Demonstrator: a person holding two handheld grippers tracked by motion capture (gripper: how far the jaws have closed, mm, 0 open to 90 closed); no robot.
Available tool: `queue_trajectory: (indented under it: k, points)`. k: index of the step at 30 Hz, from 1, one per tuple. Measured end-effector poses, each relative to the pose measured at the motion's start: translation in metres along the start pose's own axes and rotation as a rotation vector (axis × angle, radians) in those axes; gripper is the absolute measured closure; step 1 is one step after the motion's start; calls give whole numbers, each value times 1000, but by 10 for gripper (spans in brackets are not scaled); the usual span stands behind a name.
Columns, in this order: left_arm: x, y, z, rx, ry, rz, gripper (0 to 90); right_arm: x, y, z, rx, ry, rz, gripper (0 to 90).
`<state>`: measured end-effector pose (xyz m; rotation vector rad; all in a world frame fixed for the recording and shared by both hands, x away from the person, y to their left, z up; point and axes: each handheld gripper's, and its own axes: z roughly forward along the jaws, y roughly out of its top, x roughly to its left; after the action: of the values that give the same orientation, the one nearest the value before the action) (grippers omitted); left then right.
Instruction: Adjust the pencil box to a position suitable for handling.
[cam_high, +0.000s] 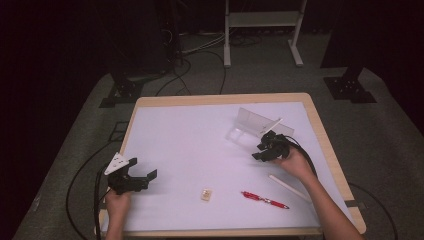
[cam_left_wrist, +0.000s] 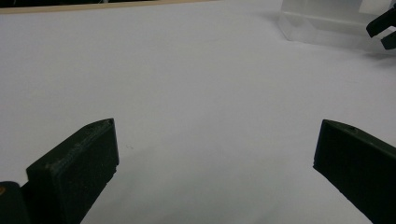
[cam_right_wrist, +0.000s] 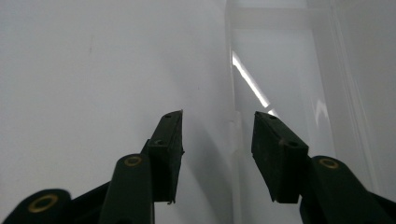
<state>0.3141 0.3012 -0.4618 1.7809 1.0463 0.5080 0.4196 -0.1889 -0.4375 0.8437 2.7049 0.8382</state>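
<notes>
The clear plastic box (cam_high: 250, 127) lies open toward the bench's (cam_high: 175, 135) far right. The right hand-held gripper (cam_right_wrist: 217, 135) straddles its near wall, ungripped; the left hand-held gripper (cam_high: 136, 176) waits released. Grasp remains.

Your left gripper (cam_high: 141, 176) held low near you, fingers (cam_left_wrist: 74, 172) spread wide, your right gripper (cam_high: 262, 146) reaching forward, fingers (cam_right_wrist: 169, 149) half-parted

Clear plastic box (cam_high: 248, 127) — lid raised, open — on the table's far right.
</notes>
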Motion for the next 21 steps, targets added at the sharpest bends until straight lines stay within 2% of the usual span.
queue_trajectory:
  k: [10,21]
  points:
    - [0,0,0,2,-1,-1,0,-1,0,7,36,-28,-3,637]
    - [1,0,0,4,-1,2,0,0,4,9,57,-53,-38,743]
